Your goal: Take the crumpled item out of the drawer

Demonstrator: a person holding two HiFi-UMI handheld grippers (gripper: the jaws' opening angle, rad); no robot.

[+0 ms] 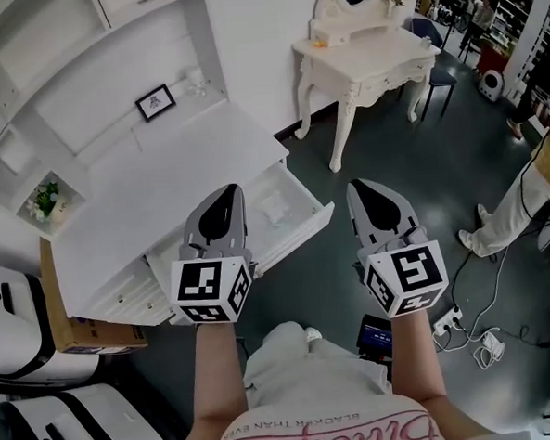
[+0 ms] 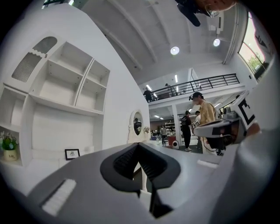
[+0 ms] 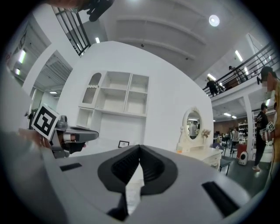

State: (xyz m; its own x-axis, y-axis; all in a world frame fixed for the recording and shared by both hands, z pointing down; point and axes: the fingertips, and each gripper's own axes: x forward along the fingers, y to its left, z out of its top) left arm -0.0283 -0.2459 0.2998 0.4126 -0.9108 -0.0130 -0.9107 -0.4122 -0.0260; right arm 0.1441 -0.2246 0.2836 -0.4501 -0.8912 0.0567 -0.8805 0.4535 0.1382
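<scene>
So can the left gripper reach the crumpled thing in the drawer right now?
Probably yes: the drawer stands open, nothing covers the crumpled item, and the left gripper hangs just beside it, though its jaws are shut.

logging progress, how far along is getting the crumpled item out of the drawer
Done: the drawer is pulled open. In hand: nothing; the left tool and right tool are both shut and empty, held near it. Left: the pale crumpled item lies inside the drawer, ungrasped; grip it and lift it out.
</scene>
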